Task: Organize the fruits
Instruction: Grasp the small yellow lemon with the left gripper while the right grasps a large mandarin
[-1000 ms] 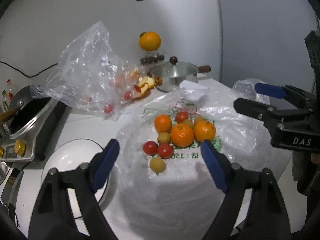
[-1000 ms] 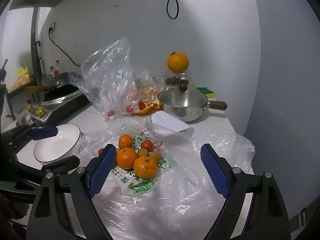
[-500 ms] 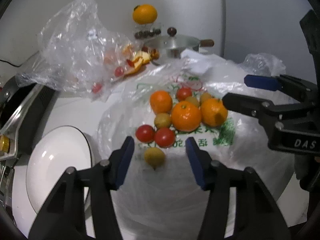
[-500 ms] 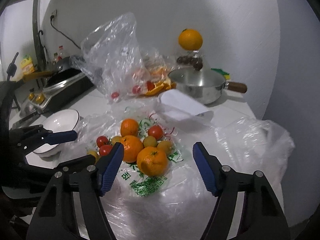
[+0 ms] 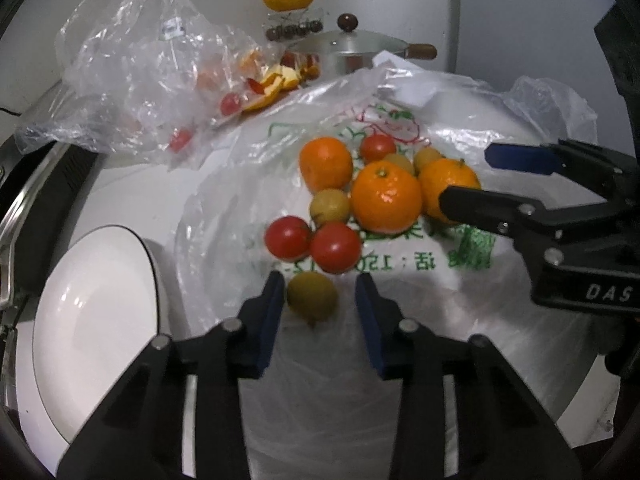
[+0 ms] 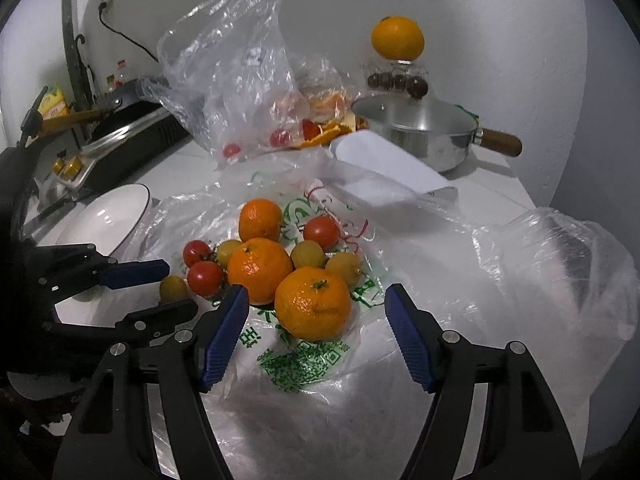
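Observation:
Tangerines, red tomatoes and small yellow-green fruits lie on a flat printed plastic bag [image 5: 400, 300]. My left gripper [image 5: 320, 304] is open, its blue pads on either side of a small yellow-green fruit [image 5: 312, 298], the left pad close to it; the same fruit shows in the right wrist view [image 6: 173, 289]. My right gripper [image 6: 316, 328] is open around the nearest tangerine [image 6: 313, 309], not touching it. It also shows in the left wrist view [image 5: 452, 188]. A white bowl [image 5: 88, 332] stands left of the bag.
A clear bag with peels and tomatoes [image 6: 240, 80] stands behind. A steel pot with lid [image 6: 424, 132] sits at back right, an orange [image 6: 397, 38] on a jar behind it. A stove with a pan [image 6: 120, 128] is at the left. A crumpled clear bag [image 6: 568, 272] lies right.
Both grippers have moved forward and down toward the fruit. The left jaws have narrowed around the small yellow-green fruit. The right jaws have narrowed around the nearest tangerine.

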A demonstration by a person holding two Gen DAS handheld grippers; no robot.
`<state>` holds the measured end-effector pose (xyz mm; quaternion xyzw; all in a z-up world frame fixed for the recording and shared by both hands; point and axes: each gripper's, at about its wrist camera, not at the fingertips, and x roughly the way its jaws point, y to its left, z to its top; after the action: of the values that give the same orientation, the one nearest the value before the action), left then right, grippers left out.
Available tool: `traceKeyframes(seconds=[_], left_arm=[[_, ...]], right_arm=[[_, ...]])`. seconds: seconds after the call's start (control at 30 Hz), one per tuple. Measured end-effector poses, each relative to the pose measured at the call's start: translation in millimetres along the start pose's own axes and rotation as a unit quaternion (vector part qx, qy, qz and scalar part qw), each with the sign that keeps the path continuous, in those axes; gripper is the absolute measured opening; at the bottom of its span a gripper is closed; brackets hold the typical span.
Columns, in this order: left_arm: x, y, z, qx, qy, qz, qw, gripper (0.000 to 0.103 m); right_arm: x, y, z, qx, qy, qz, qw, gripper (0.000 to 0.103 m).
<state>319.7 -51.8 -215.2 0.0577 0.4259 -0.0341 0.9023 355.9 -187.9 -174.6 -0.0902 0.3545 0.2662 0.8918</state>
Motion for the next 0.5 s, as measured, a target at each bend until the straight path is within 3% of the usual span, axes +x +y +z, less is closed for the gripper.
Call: traceKeyframes(seconds=[0.07, 0.13, 0.3, 0.37, 0.5], left_arm=[[1.1, -0.2, 0.2, -0.002, 0.002, -0.002, 1.0, 0.033], [1.8, 0.3, 0.2, -0.005, 0.003, -0.005, 1.0, 0.032], [1.0, 1.7, -0.8, -0.007, 0.0, -0.014, 0.9999, 0.028], [-1.3, 2.8, -1.1, -0.009, -0.003, -0.017, 0.9998, 0.028], [-7.7, 4.2, -0.9, -0.011, -0.012, -0.022, 0.9996, 0.028]], right_arm=[[3.8, -0.4, 0.1, 0.0, 0.006, -0.001, 1.0, 0.071], [8.8, 0.1, 0.0, -0.002, 0.016, -0.001, 1.0, 0.059], [16.1, 1.5, -2.2, -0.005, 0.028, 0.002, 1.0, 0.058], [17.1, 2.0, -2.8, -0.006, 0.03, 0.0, 1.0, 0.048], [17.2, 3.6, -3.2, -0.013, 0.031, -0.002, 0.999, 0.048]])
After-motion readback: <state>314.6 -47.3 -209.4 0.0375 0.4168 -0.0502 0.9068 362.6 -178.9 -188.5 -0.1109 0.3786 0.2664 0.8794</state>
